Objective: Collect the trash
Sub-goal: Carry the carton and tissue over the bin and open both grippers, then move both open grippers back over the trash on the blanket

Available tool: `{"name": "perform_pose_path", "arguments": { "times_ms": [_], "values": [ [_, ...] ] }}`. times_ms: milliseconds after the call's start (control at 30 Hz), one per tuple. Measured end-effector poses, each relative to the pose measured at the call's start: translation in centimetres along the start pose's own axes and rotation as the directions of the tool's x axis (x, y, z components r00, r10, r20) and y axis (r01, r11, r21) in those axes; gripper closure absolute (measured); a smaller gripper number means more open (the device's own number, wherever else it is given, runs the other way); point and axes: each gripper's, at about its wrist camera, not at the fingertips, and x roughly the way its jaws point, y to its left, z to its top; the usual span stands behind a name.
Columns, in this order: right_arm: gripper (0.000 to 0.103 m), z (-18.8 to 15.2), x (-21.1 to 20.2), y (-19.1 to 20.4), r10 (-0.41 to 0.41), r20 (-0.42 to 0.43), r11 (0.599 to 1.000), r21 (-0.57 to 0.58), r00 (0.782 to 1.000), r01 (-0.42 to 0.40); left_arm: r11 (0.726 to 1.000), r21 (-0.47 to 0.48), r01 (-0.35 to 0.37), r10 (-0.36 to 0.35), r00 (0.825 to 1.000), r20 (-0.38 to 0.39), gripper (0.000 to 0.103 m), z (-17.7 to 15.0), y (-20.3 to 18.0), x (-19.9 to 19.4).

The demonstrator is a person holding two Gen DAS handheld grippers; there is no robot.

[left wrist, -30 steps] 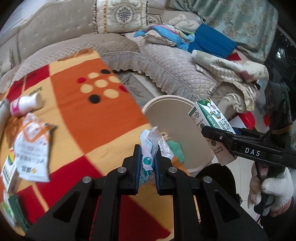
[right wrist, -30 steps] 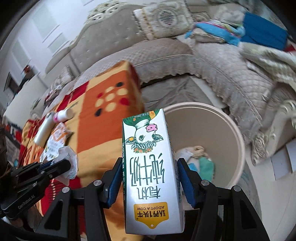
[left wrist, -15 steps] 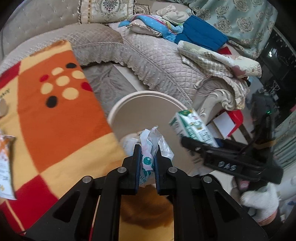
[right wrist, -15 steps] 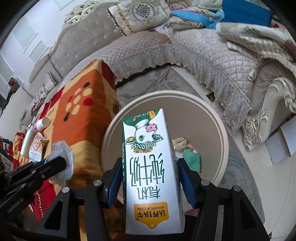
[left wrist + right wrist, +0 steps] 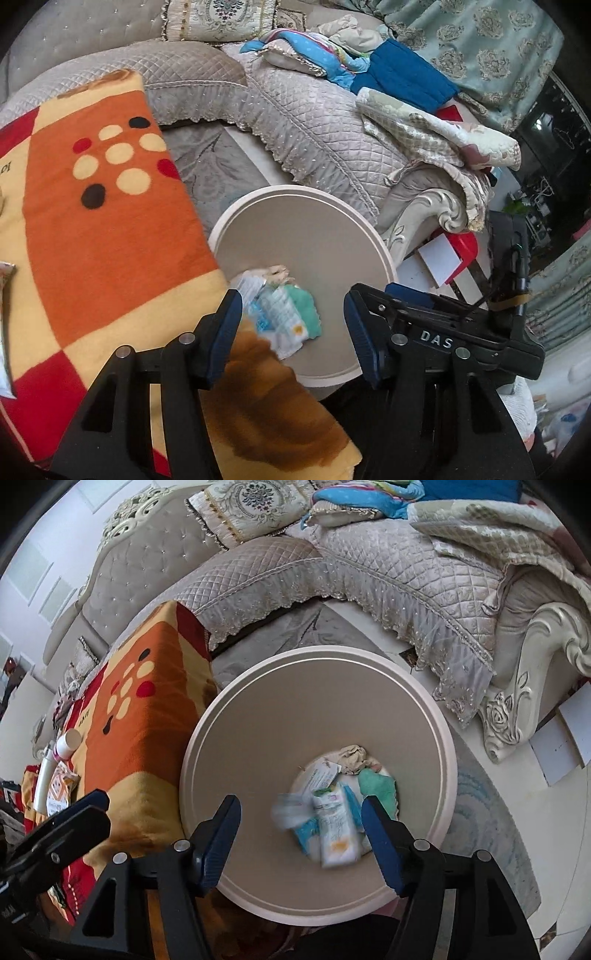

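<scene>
A round beige trash bin [image 5: 373, 236] [image 5: 439, 731] stands on the floor beside the blanket-covered table. Both grippers hang over it. My left gripper [image 5: 293, 332] is open and empty. My right gripper [image 5: 301, 829] is open and empty; it also shows in the left wrist view [image 5: 369, 332]. Inside the bin a milk carton [image 5: 336, 830] and a crumpled wrapper [image 5: 288, 812] appear blurred in motion, among other trash [image 5: 280, 310]. A green wad [image 5: 378, 784] and crumpled paper [image 5: 352, 755] lie at the bottom.
The orange, red and yellow blanket [image 5: 103, 236] covers the table left of the bin. A white bottle [image 5: 68, 742], a tube [image 5: 44, 779] and a packet [image 5: 61, 788] lie on it. A quilted sofa [image 5: 314, 122] with piled cloths stands behind.
Both grippers opened over the bin. The milk carton left my right gripper and the crumpled wrapper left my left gripper; both now fall or lie inside the bin.
</scene>
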Motion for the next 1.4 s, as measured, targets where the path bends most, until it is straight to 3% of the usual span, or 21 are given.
{"name": "perform_pose_path", "arguments": {
  "times_ms": [600, 833, 967, 1300, 1400],
  "values": [
    [0.037, -1.3, -2.0, 4.0, -0.019, 0.058, 0.994, -0.105, 0.998, 0.025, 0.994, -0.042, -0.102, 0.104, 0.992, 0.068, 0.047, -1.3, 2.1, -2.6],
    [0.037, -1.9, -3.0, 6.4, -0.021, 0.088, 0.987, -0.156, 0.996, 0.035, 0.985, -0.077, -0.152, 0.161, 0.980, 0.119, 0.047, -2.4, 3.7, -5.2],
    [0.037, -2.3, -3.5, 8.3, -0.010, 0.104, 0.981, -0.194, 0.995, 0.031, 0.974, -0.103, -0.204, 0.218, 0.964, 0.151, 0.047, -3.3, 4.8, -6.8],
    [0.037, -3.1, -5.0, 12.0, -0.005, 0.156, 0.967, -0.250, 0.988, 0.045, 0.953, -0.176, -0.245, 0.276, 0.943, 0.183, 0.047, -6.0, 8.1, -10.2],
    [0.030, -3.5, -5.4, 13.4, 0.000, 0.167, 0.962, -0.269, 0.986, 0.045, 0.946, -0.201, -0.256, 0.293, 0.938, 0.185, 0.047, -6.8, 9.1, -11.1]
  ]
}}
